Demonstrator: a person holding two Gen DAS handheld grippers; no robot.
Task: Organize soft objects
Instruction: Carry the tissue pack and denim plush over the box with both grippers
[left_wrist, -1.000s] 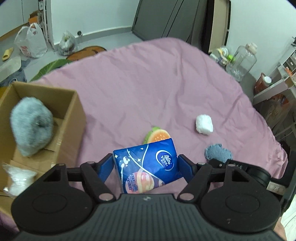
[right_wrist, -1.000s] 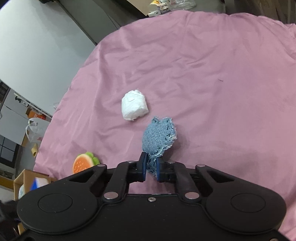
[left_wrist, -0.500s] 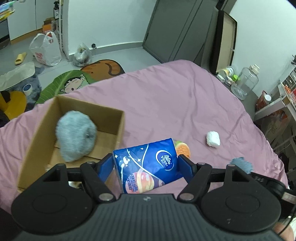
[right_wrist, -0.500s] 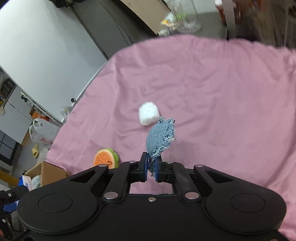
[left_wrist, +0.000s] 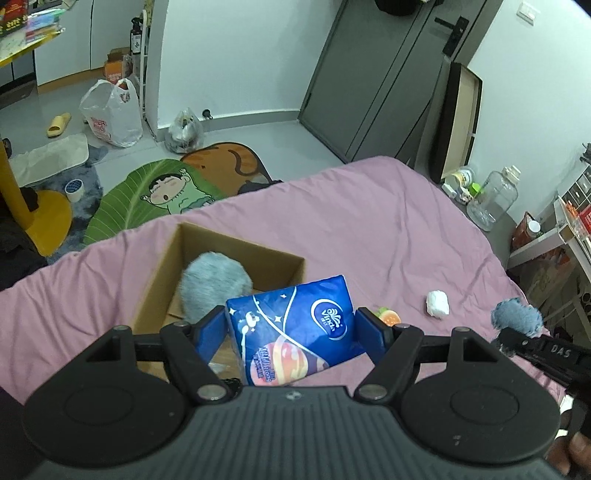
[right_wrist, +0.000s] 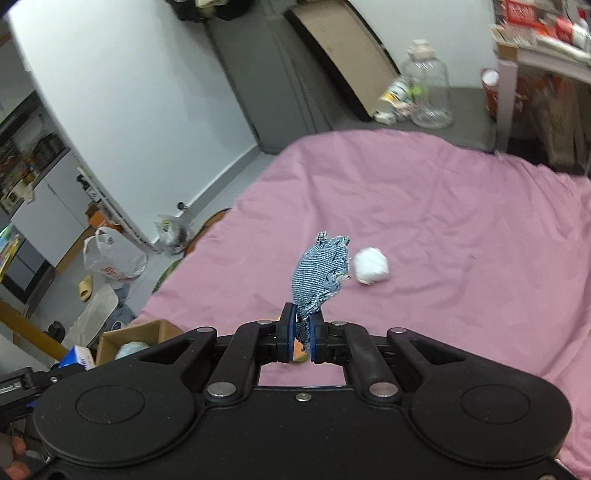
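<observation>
Two soft things are held above the bed right now. One is a blue plastic pack of tissues printed with planets and stars, clamped across its width between the blue pads of the left tool, tilted, with one corner raised towards the far side. It hangs just past the near right corner of an open brown cardboard box, partly overlapping that corner in the left wrist view. The other is a small frayed patch of blue denim cloth, pinched by its lower edge in the right tool, whose jaws are pressed almost together on it; the cloth stands up above the pads.

Inside the box sits a fluffy grey-blue ball, resting against the wall nearest the tissue pack. Right of the box, on the pink bedsheet, lies a small squishy toy shaped like an orange and green burger, largely hidden behind the left tool's right pad. Farther right of the box lies a crumpled white wad, apart from the toy; in the right wrist view it sits just beside the raised denim.

Beyond the box, on the grey floor, lie a leaf-shaped green cartoon rug and a white plastic shopping bag. Well to the right of the box, past the bed's far edge, stands a large clear plastic jar.
</observation>
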